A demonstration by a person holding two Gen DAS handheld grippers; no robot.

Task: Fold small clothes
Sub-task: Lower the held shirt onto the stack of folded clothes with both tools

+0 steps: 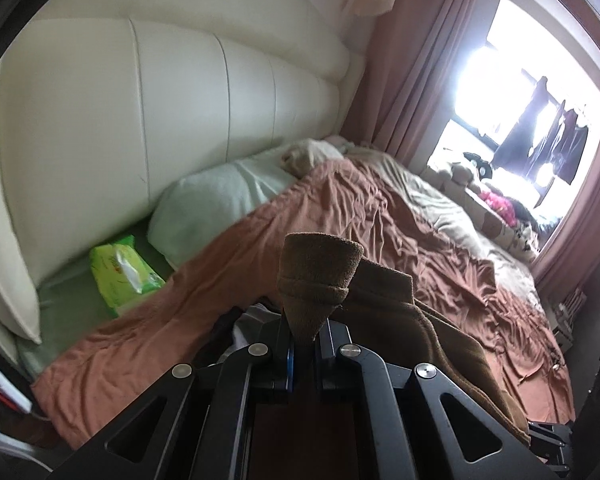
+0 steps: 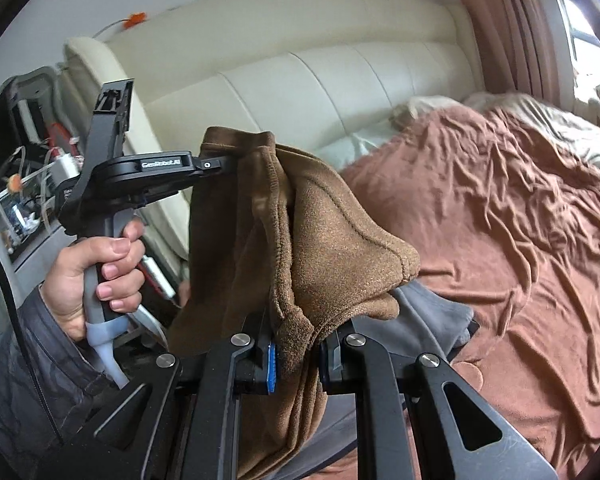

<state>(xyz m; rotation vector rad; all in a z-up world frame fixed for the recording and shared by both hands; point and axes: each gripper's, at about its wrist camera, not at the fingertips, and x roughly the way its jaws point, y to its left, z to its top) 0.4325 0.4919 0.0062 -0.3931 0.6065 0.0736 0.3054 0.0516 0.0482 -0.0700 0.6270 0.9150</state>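
Note:
A small brown fleece garment (image 2: 332,240) hangs in the air between both grippers, above the near edge of the bed. My right gripper (image 2: 296,354) is shut on a bunched edge of it, and the cloth drapes down between the arms. My left gripper (image 2: 223,162), held by a person's hand (image 2: 100,264), is shut on another edge higher up at the left. In the left wrist view the left gripper (image 1: 305,336) pinches a ribbed cuff (image 1: 320,272) that stands upright, and the rest of the garment (image 1: 420,344) falls away to the right.
The bed wears a wrinkled rust-brown sheet (image 1: 380,240), with a pale pillow (image 1: 220,208) and a green wipes pack (image 1: 120,276) by the cream padded headboard (image 1: 140,120). A grey cloth (image 2: 436,312) lies under the garment. Pink curtains (image 1: 412,80) frame a bright window at the right. A cluttered bedside shelf (image 2: 24,200) stands at the left.

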